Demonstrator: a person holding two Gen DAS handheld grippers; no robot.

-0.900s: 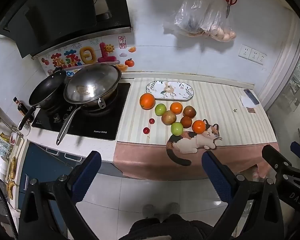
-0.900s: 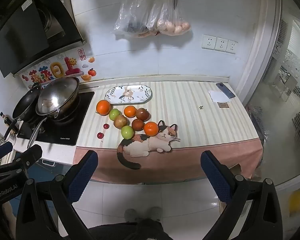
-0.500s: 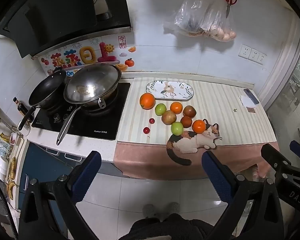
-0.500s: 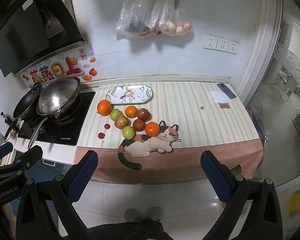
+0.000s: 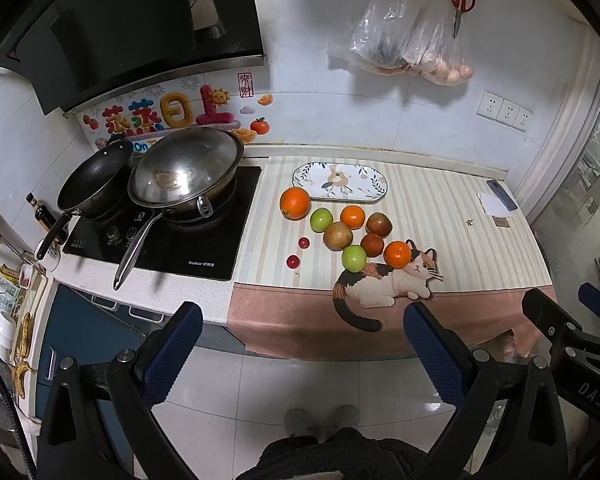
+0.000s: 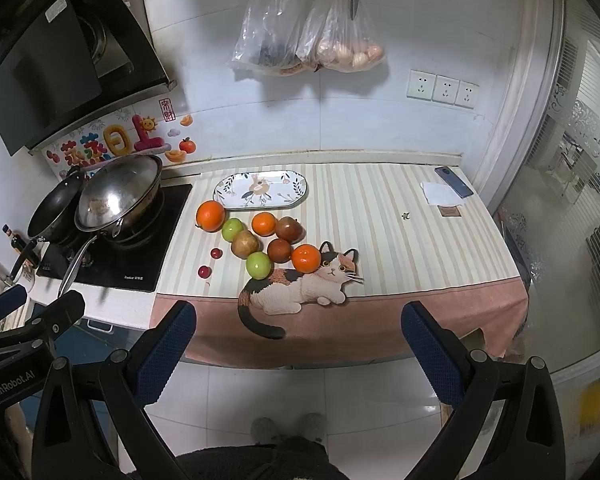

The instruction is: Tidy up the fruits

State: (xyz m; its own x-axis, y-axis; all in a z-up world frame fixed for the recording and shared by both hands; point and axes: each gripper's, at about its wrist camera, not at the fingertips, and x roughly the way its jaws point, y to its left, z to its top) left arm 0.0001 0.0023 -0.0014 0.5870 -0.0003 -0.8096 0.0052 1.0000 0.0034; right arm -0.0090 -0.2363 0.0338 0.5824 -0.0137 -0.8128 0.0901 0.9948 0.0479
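Both the left gripper and right gripper hang wide open and empty, well short of the counter. The fruits, 8 large and 2 small, lie loose just before the patterned plate, their likely destination.
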